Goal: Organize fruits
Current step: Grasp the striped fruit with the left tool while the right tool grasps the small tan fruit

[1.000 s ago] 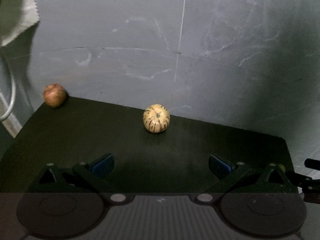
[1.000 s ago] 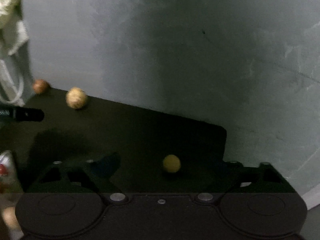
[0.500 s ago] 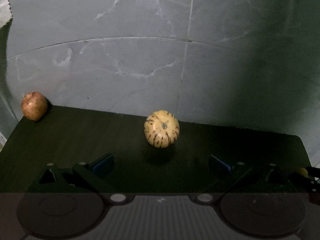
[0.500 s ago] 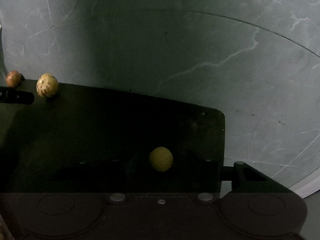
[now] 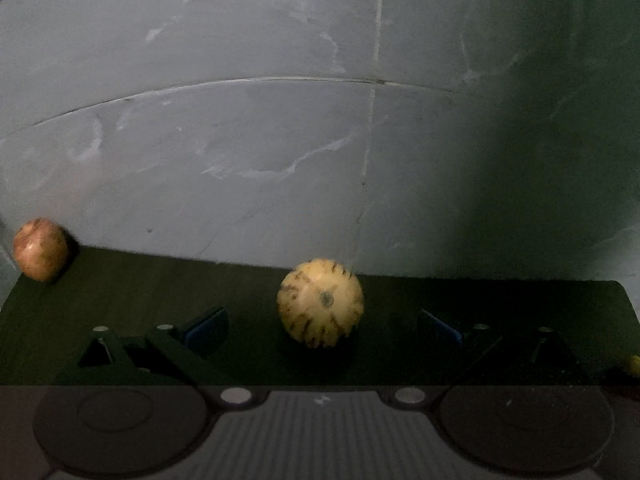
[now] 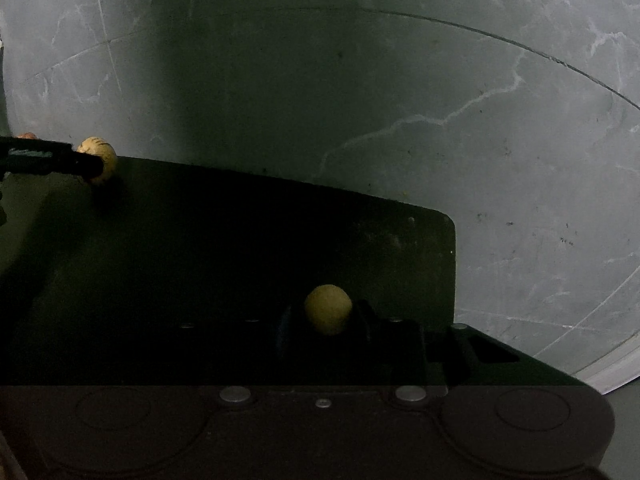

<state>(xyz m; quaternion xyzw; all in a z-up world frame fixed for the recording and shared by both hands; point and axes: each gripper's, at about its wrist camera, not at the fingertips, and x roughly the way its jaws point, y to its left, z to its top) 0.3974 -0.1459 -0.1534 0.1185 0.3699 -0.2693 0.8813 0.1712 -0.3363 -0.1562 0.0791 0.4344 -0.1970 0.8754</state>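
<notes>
A pale yellow striped melon-like fruit point(image 5: 320, 303) sits on the dark table point(image 5: 500, 300), between the fingers of my open left gripper point(image 5: 322, 326); no contact shows. It also shows in the right wrist view point(image 6: 98, 159), partly behind the left gripper's finger. A reddish-brown fruit point(image 5: 39, 255) lies at the table's far left corner. In the right wrist view a small yellow round fruit point(image 6: 328, 309) sits between the closed-in fingers of my right gripper point(image 6: 326, 326), near the table's right edge.
A grey marbled tile floor point(image 5: 280, 140) lies beyond the table's far edge. The table's rounded right corner point(image 6: 448, 216) and right edge are close to the small yellow fruit. A bit of yellow fruit point(image 5: 634, 364) shows at the left wrist view's right edge.
Both grippers have moved forward to their fruits. The striped fruit now sits between the left fingers. The right gripper's fingers have closed in around the small yellow fruit.
</notes>
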